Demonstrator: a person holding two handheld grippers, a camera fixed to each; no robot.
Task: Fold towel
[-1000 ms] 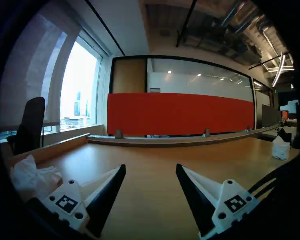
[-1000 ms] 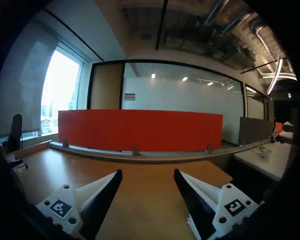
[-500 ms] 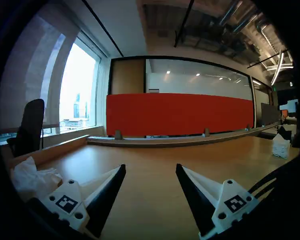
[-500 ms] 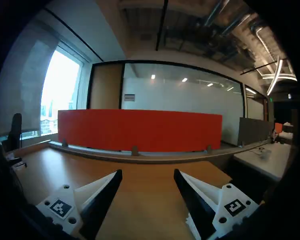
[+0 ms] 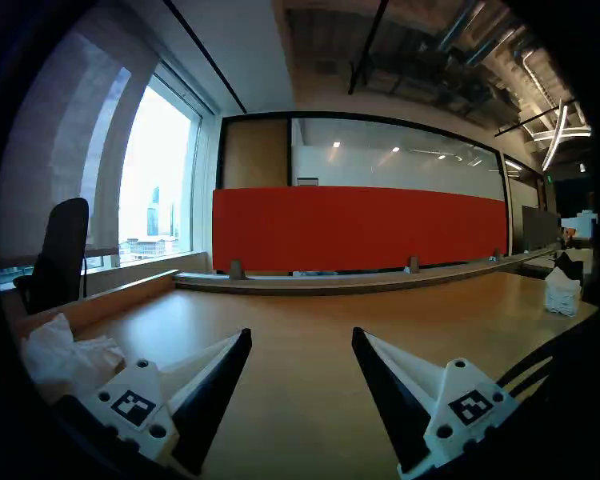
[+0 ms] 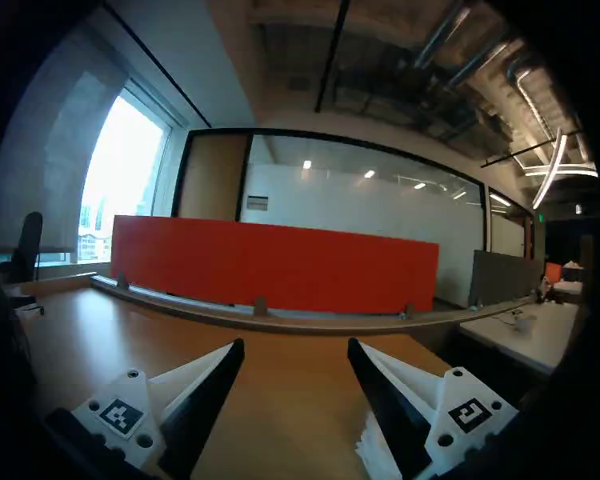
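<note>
The left gripper [image 5: 300,331] and right gripper [image 6: 295,342] both gape wide, holding nothing, above the wooden desk [image 5: 300,408]. The towel [image 5: 60,360] lies crumpled just left of the left gripper's left finger. It looks soft, light and limp, best pinched at a corner.

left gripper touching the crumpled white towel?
Cannot tell. Left gripper view: the crumpled white towel sits behind the outer finger base of the left gripper, overlapping it; no gap or contact shows plainly.

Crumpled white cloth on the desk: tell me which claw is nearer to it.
Left. The crumpled white cloth lies just to the left of the left claw; the right claw appears to be farther right along the desk.
</note>
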